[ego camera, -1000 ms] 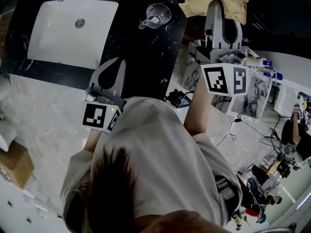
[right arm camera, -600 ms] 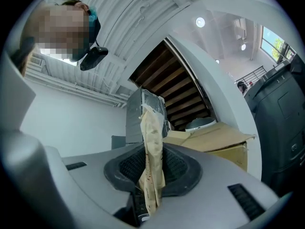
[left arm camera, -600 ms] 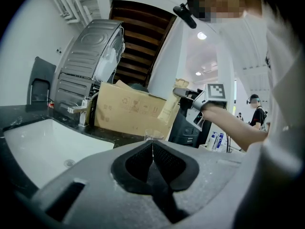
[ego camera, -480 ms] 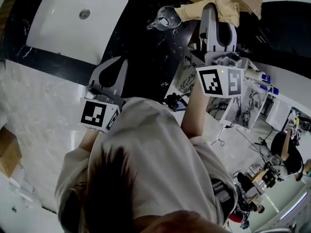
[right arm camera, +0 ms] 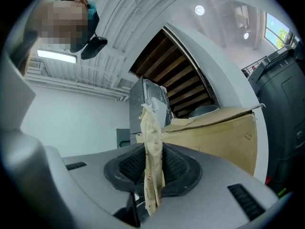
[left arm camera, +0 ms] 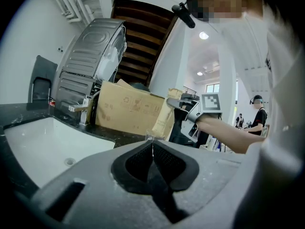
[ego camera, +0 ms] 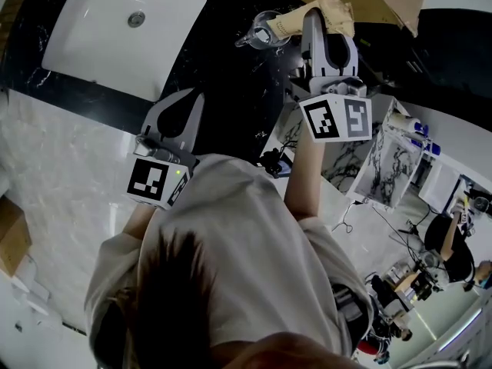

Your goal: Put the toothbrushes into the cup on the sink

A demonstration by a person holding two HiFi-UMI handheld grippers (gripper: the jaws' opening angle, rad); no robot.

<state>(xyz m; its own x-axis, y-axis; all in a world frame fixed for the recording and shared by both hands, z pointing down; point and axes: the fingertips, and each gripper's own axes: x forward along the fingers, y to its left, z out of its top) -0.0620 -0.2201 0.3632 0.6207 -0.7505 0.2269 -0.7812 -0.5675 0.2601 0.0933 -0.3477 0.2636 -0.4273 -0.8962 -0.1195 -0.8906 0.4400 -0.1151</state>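
The person's right gripper (ego camera: 326, 23) is reaching toward one o'clock over the black tabletop (ego camera: 231, 75), its fingers (right arm camera: 131, 168) pinching a beige paper toothbrush packet (right arm camera: 151, 142) that is sticking up between them. The packet's far end is hanging just beside the clear cup (ego camera: 260, 28), which is standing at its nine o'clock, though I cannot tell whether they are touching. The left gripper (ego camera: 187, 102) is hovering at the tabletop's near edge, about four o'clock from the white sink (ego camera: 84, 41), its fingers (left arm camera: 136, 163) pressing together on nothing.
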